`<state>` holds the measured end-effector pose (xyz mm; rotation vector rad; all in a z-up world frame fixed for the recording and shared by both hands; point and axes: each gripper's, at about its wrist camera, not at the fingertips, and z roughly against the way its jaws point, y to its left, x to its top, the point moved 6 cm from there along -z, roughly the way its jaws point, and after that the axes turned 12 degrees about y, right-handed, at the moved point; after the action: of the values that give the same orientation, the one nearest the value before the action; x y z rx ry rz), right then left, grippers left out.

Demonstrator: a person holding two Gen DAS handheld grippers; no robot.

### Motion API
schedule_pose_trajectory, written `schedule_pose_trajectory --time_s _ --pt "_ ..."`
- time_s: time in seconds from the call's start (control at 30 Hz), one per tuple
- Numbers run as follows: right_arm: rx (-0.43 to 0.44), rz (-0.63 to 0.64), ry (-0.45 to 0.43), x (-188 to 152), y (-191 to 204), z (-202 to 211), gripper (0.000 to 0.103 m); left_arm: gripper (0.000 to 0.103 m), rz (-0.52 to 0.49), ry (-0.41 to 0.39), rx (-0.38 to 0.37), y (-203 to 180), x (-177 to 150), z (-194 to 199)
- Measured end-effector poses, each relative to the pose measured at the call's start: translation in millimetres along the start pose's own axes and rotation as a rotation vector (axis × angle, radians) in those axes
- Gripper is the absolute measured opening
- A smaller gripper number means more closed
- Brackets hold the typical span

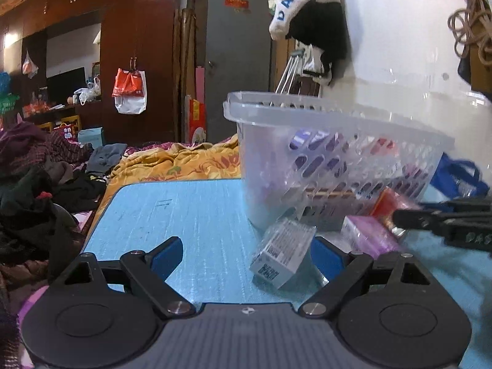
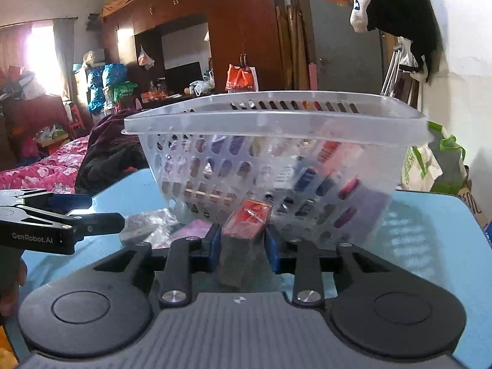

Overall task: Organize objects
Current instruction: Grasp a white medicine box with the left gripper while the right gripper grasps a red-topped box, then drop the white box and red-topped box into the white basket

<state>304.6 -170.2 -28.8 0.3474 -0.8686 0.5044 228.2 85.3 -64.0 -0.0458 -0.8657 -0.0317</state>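
While the left tool (image 1: 243,258) stands released, a clear-wrapped box (image 1: 281,253) lies on the blue bench (image 1: 184,215) just inside its right-hand pad, long axis tilted toward the basket (image 1: 338,153) at the far edge. Seen from the right wrist, the right tool (image 2: 243,246) is clenched on a red box (image 2: 247,220) pointing lengthwise at the basket wall, glossy, its near end shadowed.

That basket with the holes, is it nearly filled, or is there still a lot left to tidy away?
Several packets already lie inside the clear basket. The right gripper is shut on a red box in front of it. Left on the blue table: a clear-wrapped box between the open left gripper's fingers, and a pink box.
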Motion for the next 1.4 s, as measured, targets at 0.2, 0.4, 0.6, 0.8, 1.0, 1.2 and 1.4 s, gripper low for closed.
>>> schedule_pose_trajectory --time_s 0.2,0.4,0.6,0.8,1.0,1.2,1.4 --pt "0.007 -0.021 -0.021 -12 -17 21 0.032 0.090 -0.035 0.032 0.016 -4 0 -8" --pt "0.001 -0.021 -0.053 -14 -23 32 0.033 0.086 -0.108 0.075 0.017 -21 3 -21" --pt "-0.005 -0.001 -0.075 -11 -18 35 0.033 0.051 -0.118 0.102 0.030 -29 5 -29" --pt "-0.001 0.024 -0.108 -10 -13 39 0.033 0.049 -0.115 0.011 0.021 -31 1 -4" --pt "0.006 0.054 -0.150 -11 -8 46 0.033 0.049 -0.073 -0.084 -0.047 -37 -2 25" --pt "0.056 0.069 -0.201 -12 1 65 0.032 0.049 -0.054 -0.180 -0.111 -49 -5 59" --pt "0.059 0.138 -0.350 39 18 113 0.033 0.050 -0.060 -0.341 -0.134 -62 54 107"
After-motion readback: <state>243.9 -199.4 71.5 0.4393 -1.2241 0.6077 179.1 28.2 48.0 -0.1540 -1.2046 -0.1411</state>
